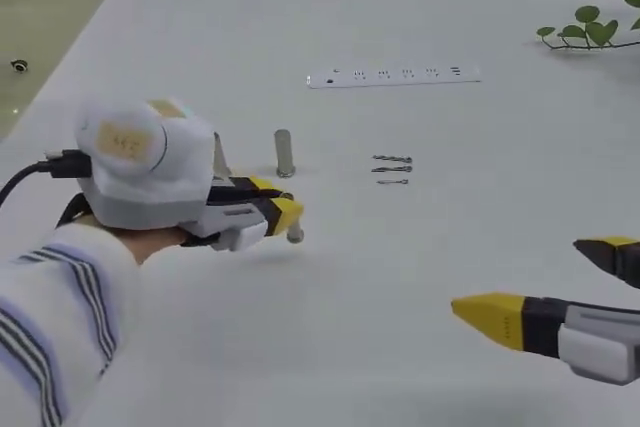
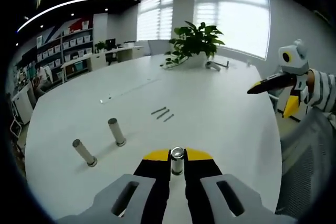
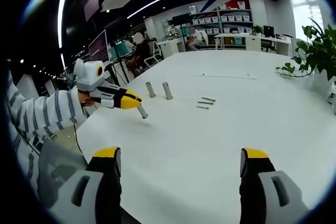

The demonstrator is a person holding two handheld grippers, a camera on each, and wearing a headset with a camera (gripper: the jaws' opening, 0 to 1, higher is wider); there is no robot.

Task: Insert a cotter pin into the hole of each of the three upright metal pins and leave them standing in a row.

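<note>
Left claw (image 1: 283, 215): closed on a metal pin (image 2: 177, 162), which is gripped between the yellow jaw tips.
Held pin: kept roughly upright, with its lower end close to the desk (image 1: 400, 277). Whether it touches the desk cannot be told.
Left hand (image 1: 150, 239): wrapped round the claw body from below, in a striped sleeve (image 1: 50, 327). The claw is held about level and is pointed towards the cotter pins (image 1: 392, 169).
Cotter pins: three are laid flat on the desk, close together and parallel. Their long axes run across the line from the left claw, so they are met roughly end-on from that side.
Right claw (image 3: 181, 163): jaws wide apart, with nothing between them. It is held low over the desk on the person's side of the cotter pins and well apart from them.
Deciding relation: the cotter pins lie between the two claws, ahead of the right claw and beside the left. The left claw is judged nearer but is occupied, so the pick-up is judged to fall to the free right claw.
Nearer upright pin (image 2: 116, 131): stood on the desk on the left-claw side of the cotter pins, near them.
Farther upright pin (image 2: 84, 152): stood just beyond that one, further from the cotter pins.
Power strip (image 1: 393, 76): laid flat beyond the cotter pins, on the far side from the person.
</note>
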